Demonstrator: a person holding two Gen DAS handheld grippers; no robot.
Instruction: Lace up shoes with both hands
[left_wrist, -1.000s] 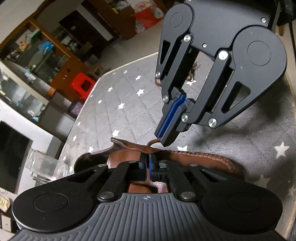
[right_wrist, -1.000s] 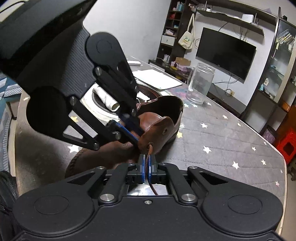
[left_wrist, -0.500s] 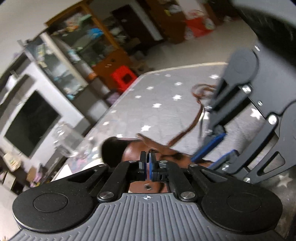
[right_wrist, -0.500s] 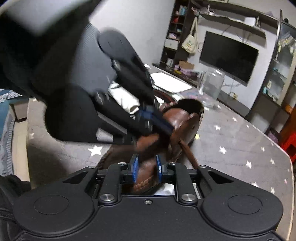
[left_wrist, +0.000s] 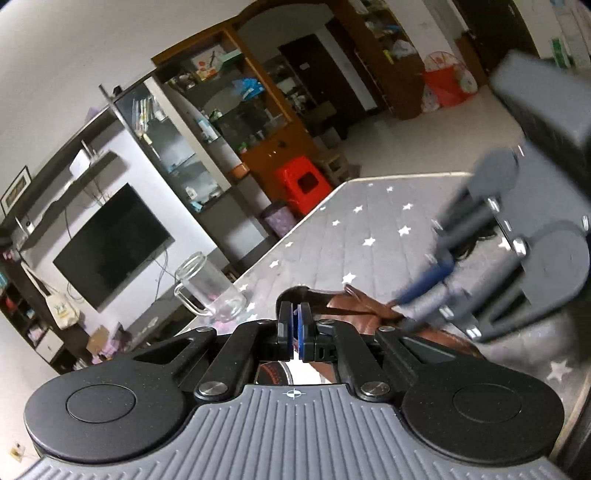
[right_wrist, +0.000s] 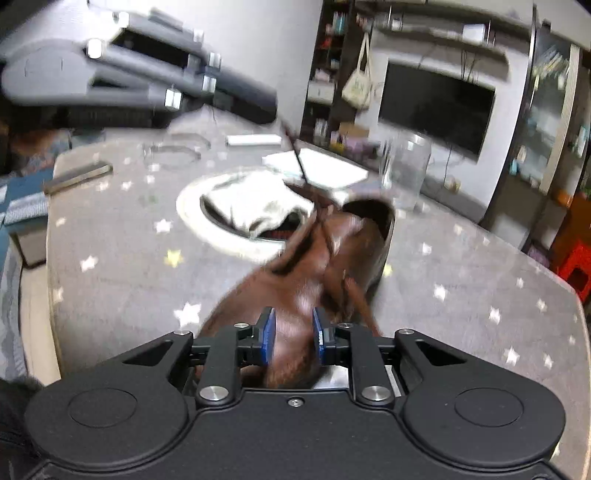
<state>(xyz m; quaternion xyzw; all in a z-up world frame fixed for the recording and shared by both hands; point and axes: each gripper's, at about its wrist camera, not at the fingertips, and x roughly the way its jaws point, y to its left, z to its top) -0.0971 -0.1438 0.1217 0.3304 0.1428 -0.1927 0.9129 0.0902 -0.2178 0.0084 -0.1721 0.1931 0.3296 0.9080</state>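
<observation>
A brown leather shoe (right_wrist: 332, 254) lies on the grey star-patterned cloth (right_wrist: 461, 295). My right gripper (right_wrist: 293, 334) is open, its blue pads either side of the shoe's toe end, holding nothing. My left gripper (left_wrist: 294, 326) is shut on a thin brown lace; in the right wrist view it is raised at the upper left (right_wrist: 258, 99), and the lace (right_wrist: 299, 162) runs taut from it down to the shoe's eyelets. In the left wrist view the shoe (left_wrist: 354, 306) lies just beyond the fingers and the right gripper (left_wrist: 424, 291) is blurred at the right.
A white ring-shaped dish (right_wrist: 207, 225) with a white cloth (right_wrist: 258, 203) sits behind the shoe. A clear glass mug (right_wrist: 406, 170) stands at the far edge, beside white paper (right_wrist: 325, 166). A dark flat bar (right_wrist: 77, 177) lies at the left.
My right gripper has opened and let go of the lace. My left gripper has lifted up and away from the shoe, pulling the lace taut.
</observation>
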